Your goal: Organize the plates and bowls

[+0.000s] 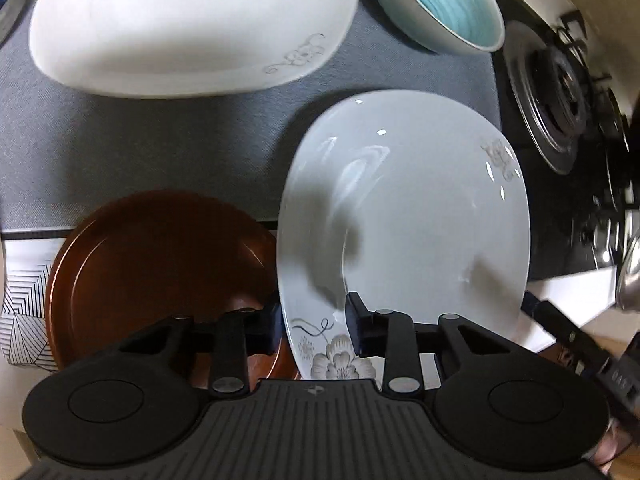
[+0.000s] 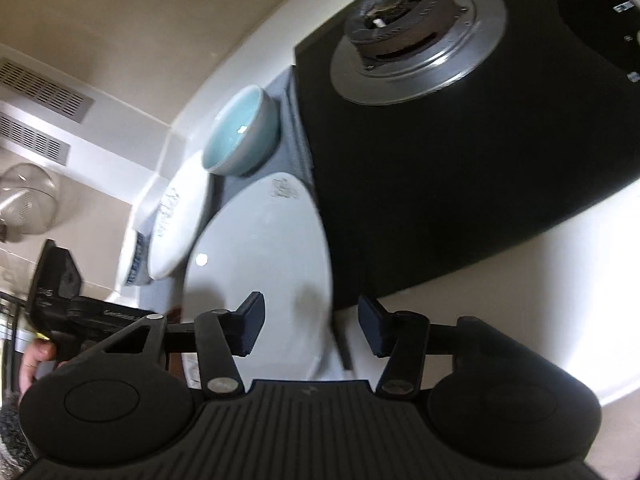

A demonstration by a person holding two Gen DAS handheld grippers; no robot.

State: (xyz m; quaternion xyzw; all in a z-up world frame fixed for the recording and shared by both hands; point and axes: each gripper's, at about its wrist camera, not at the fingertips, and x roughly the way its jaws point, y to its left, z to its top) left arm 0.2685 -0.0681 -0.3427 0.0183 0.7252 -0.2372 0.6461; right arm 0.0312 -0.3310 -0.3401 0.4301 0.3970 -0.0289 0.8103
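Both grippers are sitting at the bottom of their frames, straddling opposite edges of the same white flower-print plate [image 1: 404,220]. Left gripper [image 1: 316,330] is standing half-narrowed with the plate's near rim between its fingers, one finger [image 1: 358,330] lying over the plate and the other on the brown plate [image 1: 160,264] side; can't tell if the pads are actually pressing yet. Right gripper [image 2: 310,326] is gaping a bit wider around the plate's right edge, pads not visibly touching. Brown plate is lying just beside the white one, lower left. Further up, a bigger white dish [image 1: 192,24] is taking up the upper left on the grey mat [image 1: 140,140], with a blue-lined bowl [image 1: 440,4] upper right. Stove burner [image 1: 560,80] is sitting at the far right
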